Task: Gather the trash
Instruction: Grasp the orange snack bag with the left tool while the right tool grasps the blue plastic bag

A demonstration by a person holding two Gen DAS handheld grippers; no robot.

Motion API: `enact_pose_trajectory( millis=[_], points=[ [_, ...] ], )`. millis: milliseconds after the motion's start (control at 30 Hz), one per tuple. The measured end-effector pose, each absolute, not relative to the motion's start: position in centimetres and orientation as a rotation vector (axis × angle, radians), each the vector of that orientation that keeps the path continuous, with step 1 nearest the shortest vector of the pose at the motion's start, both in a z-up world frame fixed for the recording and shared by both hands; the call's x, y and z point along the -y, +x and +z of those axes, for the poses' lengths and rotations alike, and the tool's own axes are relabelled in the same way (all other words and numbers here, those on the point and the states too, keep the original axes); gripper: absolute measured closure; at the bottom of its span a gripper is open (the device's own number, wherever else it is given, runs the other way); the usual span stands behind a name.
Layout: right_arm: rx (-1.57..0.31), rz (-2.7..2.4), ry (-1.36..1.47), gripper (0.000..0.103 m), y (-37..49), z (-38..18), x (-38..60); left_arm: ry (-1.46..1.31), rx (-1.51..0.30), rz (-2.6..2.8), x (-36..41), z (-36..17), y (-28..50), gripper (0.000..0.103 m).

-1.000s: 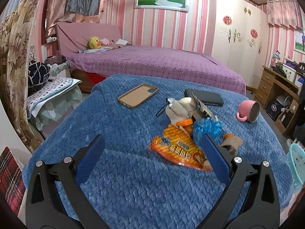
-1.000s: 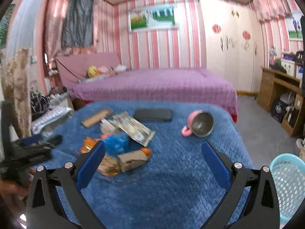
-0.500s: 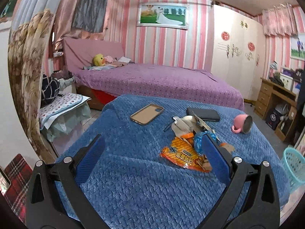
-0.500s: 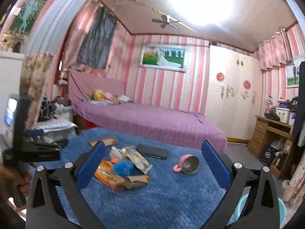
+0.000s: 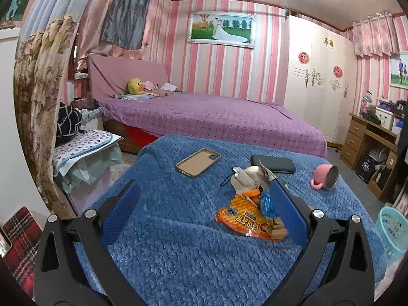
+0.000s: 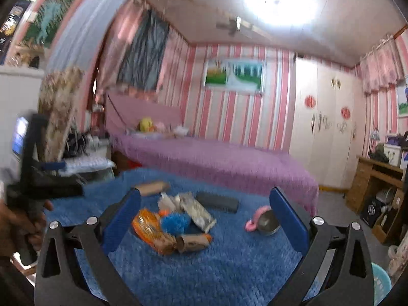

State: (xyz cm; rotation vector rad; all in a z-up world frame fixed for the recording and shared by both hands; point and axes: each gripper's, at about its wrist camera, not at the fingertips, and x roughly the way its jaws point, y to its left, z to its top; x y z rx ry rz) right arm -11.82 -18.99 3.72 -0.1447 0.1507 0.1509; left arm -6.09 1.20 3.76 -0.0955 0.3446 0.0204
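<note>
A heap of trash lies on the blue blanket: an orange snack wrapper, a crumpled blue wrapper, a grey-white wrapper and a brown cardboard piece. The right wrist view, blurred, shows the same orange snack wrapper, blue wrapper, a silver packet and a cardboard tube. My left gripper is open, held above the blanket in front of the heap. My right gripper is also open and empty, raised back from the trash.
A phone in a tan case, a black case and a tipped pink cup also lie on the blanket. A teal basket stands on the floor at the right. A purple bed is behind; a hand holds the left gripper.
Both grippers have pulled back and risen from the blanket, so the trash looks smaller and lower. The right camera tilted upward toward the ceiling. Both stay open; nothing was picked up.
</note>
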Motion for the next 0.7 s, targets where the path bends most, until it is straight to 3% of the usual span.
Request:
enact_pose_trajectory(
  millis=[200,333,533,633,700],
  points=[
    [-0.313,0.234,-0.072,0.004,-2.7,3.2,18.5,-0.050,-0.352,0.079,-0.8,6.0,-1.1,0.005],
    [-0.492,0.292,-0.043,0.005,3.6,0.0,16.8,-0.018,-0.422,0.021,-1.2,7.4,3.9,0.005],
    [-0.620,0.296,-0.009,0.007,7.4,-5.2,14.5,-0.008,-0.505,0.031,-1.7,1.7,5.8,0.005],
    [-0.707,0.308,-0.049,0.027,9.7,-7.0,13.0,0.074,-0.580,0.023,-1.4,-0.8,7.0,0.005],
    [-0.750,0.318,-0.074,0.067,10.5,-8.0,12.3,0.072,-0.630,-0.009,-1.3,-2.2,7.5,0.005]
  ],
)
